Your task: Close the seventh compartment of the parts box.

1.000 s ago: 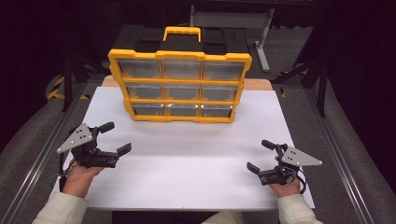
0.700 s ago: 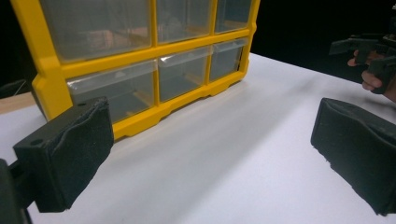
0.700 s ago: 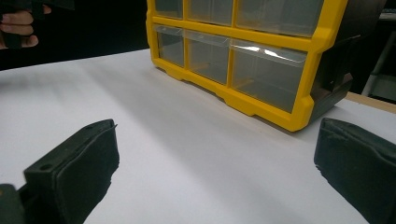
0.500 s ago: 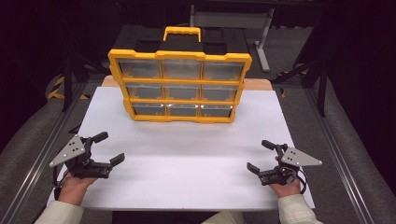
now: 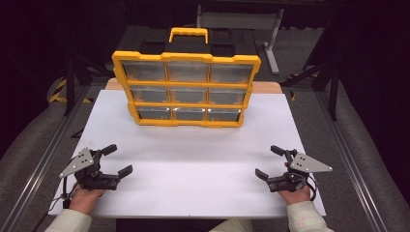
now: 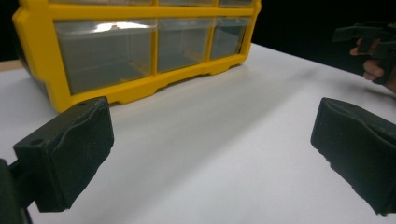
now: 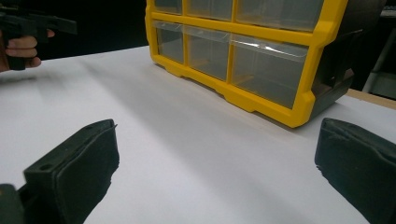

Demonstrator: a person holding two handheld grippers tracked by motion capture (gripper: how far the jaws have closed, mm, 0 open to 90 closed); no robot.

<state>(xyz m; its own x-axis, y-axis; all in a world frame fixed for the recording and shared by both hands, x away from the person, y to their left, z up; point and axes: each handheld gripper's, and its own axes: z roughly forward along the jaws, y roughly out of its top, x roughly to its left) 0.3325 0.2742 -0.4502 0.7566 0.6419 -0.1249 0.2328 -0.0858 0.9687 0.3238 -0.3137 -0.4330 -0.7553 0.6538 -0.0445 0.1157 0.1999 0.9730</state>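
Left claw (image 5: 113, 160) drawn back to near left worktop (image 5: 193, 164), wide, empty; right claw (image 5: 270, 163) wide, near right; yellow drawer cabinet (image 5: 186, 89) far centre; gripper views: cabinet ahead, untouched, nothing begun.

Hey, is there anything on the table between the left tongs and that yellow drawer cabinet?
Nothing visible. Bare white table lies between the left tongs and the yellow drawer cabinet. The right tongs sit off at the far side, jaws apart like the left pair.
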